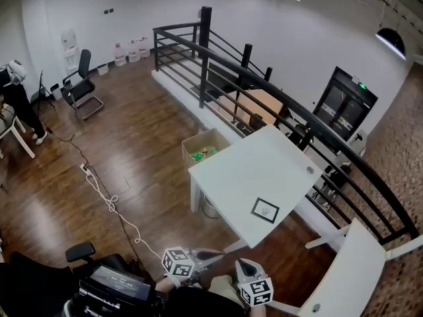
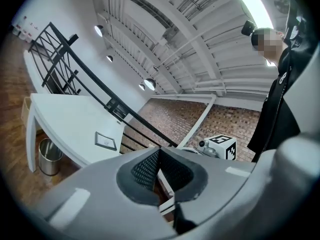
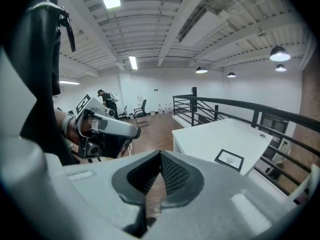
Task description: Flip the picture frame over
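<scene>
Left gripper [image 1: 220, 255] and right gripper [image 1: 244, 264] sit low at the head view's bottom edge. They are side by side over the floor [image 1: 145, 157], short of the table [image 1: 258, 160].
- Left: jaws pressed together, nothing between them. It lies across the view, tips toward the right gripper.
- Right: jaws also together, empty. Tips aim toward the table.
- Neither touches anything.

Frame [image 1: 265, 209]: flat on the table, near the corner closest to the grippers and just in from the right-hand edge. Dark border, pale centre facing up. A small mark in the middle is too small to read. Sides run roughly parallel to the table's edges. Well apart from both grippers.

Table: white, square top, set corner-on to the head view. Small round hole [image 1: 310, 170] near its right corner.

Around it:
- Bin [image 1: 210, 207], metal, on the floor under the table's left edge.
- Box [image 1: 205, 147], open cardboard with something green inside, on the floor just beside the table's far-left edge.
- Railing [image 1: 264, 84], black, runs along the table's far side and on to the right.
- White chair [image 1: 350, 263] near the table's right-hand edge, apart from it.
- Cable [image 1: 106, 197], pale, snakes over the wood floor at left.
- Office chair [image 1: 82, 84] well off, near the far wall.
- Person [image 1: 18, 101] standing at the far left edge.
</scene>
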`<state>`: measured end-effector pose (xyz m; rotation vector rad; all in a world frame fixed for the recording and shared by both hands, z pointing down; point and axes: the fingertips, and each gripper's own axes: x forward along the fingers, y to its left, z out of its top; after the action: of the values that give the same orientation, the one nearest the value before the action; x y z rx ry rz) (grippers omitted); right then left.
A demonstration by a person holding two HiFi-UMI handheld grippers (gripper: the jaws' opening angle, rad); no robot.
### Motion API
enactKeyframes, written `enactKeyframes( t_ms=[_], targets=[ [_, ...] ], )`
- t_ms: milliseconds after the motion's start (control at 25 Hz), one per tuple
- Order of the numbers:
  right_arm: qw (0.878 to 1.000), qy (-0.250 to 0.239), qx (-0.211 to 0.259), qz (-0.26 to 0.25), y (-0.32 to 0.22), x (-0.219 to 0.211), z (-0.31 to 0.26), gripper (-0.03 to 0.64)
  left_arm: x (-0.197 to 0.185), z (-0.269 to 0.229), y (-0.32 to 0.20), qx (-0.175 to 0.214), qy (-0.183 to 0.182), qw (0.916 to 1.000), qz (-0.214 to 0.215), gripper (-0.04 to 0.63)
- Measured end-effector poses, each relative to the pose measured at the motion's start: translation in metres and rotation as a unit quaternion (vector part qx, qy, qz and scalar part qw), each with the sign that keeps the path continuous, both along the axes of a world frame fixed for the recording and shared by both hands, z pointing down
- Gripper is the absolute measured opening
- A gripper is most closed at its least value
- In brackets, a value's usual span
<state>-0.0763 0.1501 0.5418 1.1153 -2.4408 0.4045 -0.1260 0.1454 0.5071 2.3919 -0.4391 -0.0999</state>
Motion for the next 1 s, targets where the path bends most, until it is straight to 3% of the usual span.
enactKeyframes(
  t_ms=[280, 640, 1000],
  targets=[
    [0.997, -0.004, 0.002, 0.08, -0.014, 0.08, 0.004, -0.008, 0.08, 0.0, -0.02, 0.001, -0.002, 0.9972, 0.074, 0.014],
    [0.984, -0.007, 0.004, 0.176, -0.032, 0.189, -0.005, -0.008, 0.194, -0.013, -0.045, 0.014, -0.003, 0.9849, 0.173, 0.014],
    [0.98, -0.02, 0.003, 0.2, -0.057, 0.271, -0.005, -0.008, 0.271, -0.015, -0.061, 0.019, -0.015, 0.9793, 0.201, 0.014]
  ],
)
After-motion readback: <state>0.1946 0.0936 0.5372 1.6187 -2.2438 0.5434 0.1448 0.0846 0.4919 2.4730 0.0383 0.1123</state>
